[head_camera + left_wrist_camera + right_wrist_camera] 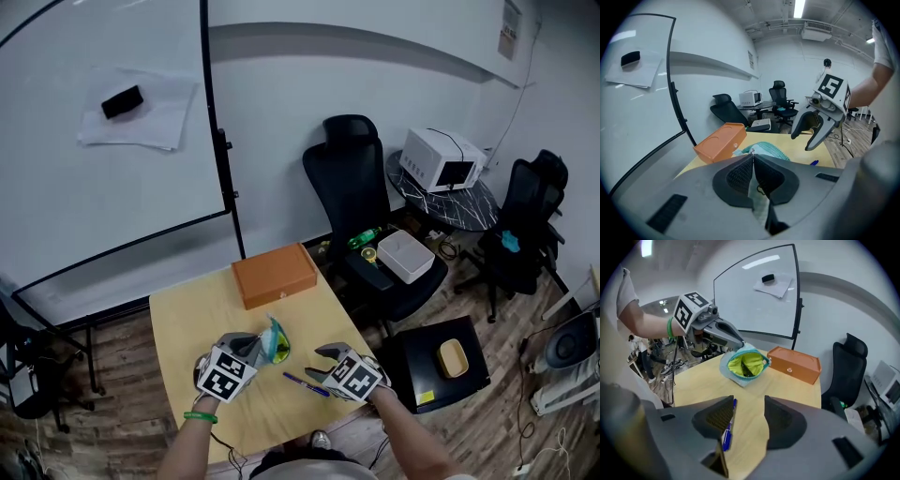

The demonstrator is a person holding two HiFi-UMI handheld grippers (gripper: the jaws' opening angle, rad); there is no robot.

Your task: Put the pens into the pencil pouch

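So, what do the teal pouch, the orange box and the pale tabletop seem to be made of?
Teal zip pouch: probably soft fabric; it sags and its open mouth bends, lining matte yellow-green.
Orange rectangular box: smooth, semi-matte, maybe plastic or leatherette; cannot tell which.
Pale tabletop: wood or wood-look laminate, even tone, low sheen.

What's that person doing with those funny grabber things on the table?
A person is packing pens into a pouch, with tongs in each hand. The left tongs pinch the edge of the teal fabric pencil pouch with the yellow-green lining, and its mouth is open. The right tongs are open over the light wooden table, with a blue pen lying beside one pad, not gripped yet.
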